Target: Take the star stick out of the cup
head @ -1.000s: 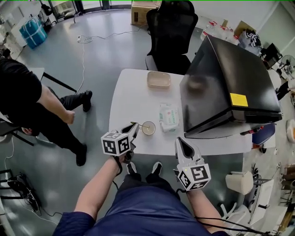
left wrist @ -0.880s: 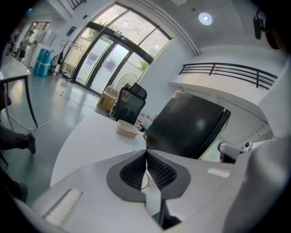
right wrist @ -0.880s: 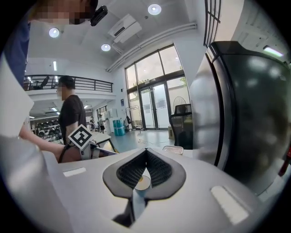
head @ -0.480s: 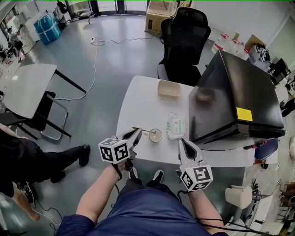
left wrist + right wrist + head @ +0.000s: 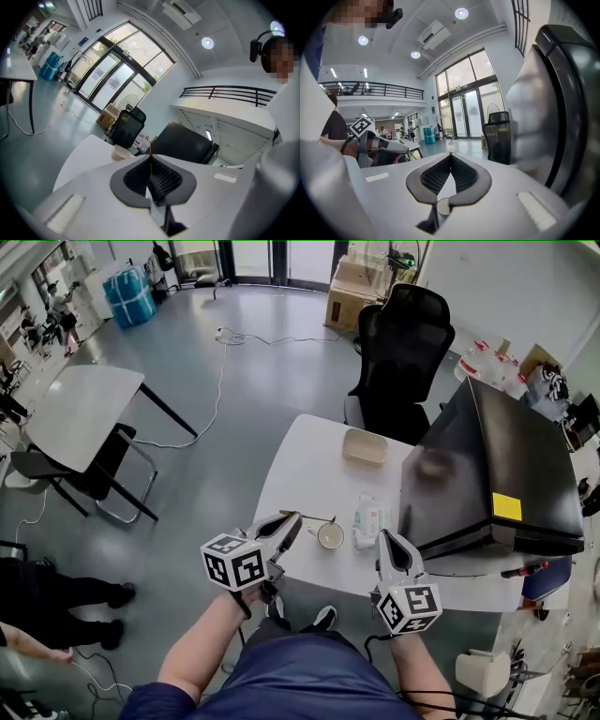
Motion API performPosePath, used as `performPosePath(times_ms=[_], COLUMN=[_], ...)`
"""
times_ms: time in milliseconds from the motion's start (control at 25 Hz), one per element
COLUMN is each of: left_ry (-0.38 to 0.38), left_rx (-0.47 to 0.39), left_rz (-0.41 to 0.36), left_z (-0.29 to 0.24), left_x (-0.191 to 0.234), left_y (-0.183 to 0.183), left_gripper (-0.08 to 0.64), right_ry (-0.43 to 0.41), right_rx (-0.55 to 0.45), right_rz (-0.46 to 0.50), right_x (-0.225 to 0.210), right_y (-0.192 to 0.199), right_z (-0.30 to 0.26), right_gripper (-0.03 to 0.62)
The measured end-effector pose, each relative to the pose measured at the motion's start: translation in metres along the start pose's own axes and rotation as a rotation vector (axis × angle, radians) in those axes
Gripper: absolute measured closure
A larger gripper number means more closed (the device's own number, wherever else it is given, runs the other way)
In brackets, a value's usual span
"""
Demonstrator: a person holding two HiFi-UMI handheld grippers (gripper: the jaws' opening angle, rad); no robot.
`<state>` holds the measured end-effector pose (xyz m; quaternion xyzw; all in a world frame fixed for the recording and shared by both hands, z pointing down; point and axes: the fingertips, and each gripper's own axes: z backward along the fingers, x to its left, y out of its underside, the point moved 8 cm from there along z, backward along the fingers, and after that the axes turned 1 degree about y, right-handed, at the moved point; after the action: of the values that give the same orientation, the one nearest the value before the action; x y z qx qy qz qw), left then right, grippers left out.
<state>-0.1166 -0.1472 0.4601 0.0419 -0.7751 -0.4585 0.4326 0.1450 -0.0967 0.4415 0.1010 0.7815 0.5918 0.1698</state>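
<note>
A small white cup (image 5: 330,536) stands near the front edge of the white table (image 5: 300,460). A thin star stick (image 5: 315,518) runs from the cup's far rim to my left gripper (image 5: 292,518), just left of the cup. In the left gripper view that gripper (image 5: 150,157) is shut on the stick (image 5: 150,149), which pokes up between the tips. I cannot tell whether the stick's far end is still inside the cup. My right gripper (image 5: 390,538) hangs at the table's front right, shut (image 5: 450,153) with nothing in it.
A tissue pack (image 5: 367,517) lies right of the cup, and a beige tray (image 5: 366,446) sits farther back. A large black appliance (image 5: 487,474) fills the table's right side. A black office chair (image 5: 403,343) stands behind it. To the left are another table (image 5: 84,409) and a person's legs (image 5: 56,601).
The head view has swung, so the table now sits further right and lower. The person in black at the left has mostly gone from view. My left gripper still holds the stick beside the cup.
</note>
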Motion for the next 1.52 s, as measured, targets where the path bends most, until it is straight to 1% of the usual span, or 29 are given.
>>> performPosePath(times_ms=[280,480,760,920,1320,1520], left_ry=[0.016,0.015,0.022,0.013,0.042,0.047], left_rx=[-0.081,-0.16,-0.259,-0.299,-0.387,-0.426], left_rz=[-0.019,-0.031,-0.024,-0.019,-0.01,0.009], left_z=[0.02,0.037,0.045,0.047,0.055,0.059], left_x=[-0.015,-0.02,-0.025,-0.032,-0.041,-0.038], left_y=[-0.025,-0.043,-0.061,-0.07,-0.09,-0.091], left_gripper=[0.551,0.551,0.551,0.551,0.551,0.551], right_ry=[-0.023,-0.032,-0.031,-0.027,0.006,0.023], right_rx=[-0.034,-0.06,-0.099,-0.124,-0.187,-0.189], right_rz=[0.005,0.011,0.016,0.014,0.024,0.019], right_x=[0.0,0.005,0.005,0.003,0.003,0.002], right_y=[-0.013,-0.024,-0.04,-0.048,-0.069,-0.069], right_z=[-0.009,-0.012,-0.008,-0.004,0.007,0.012], right_gripper=[0.585,0.586,0.584,0.586,0.586,0.586])
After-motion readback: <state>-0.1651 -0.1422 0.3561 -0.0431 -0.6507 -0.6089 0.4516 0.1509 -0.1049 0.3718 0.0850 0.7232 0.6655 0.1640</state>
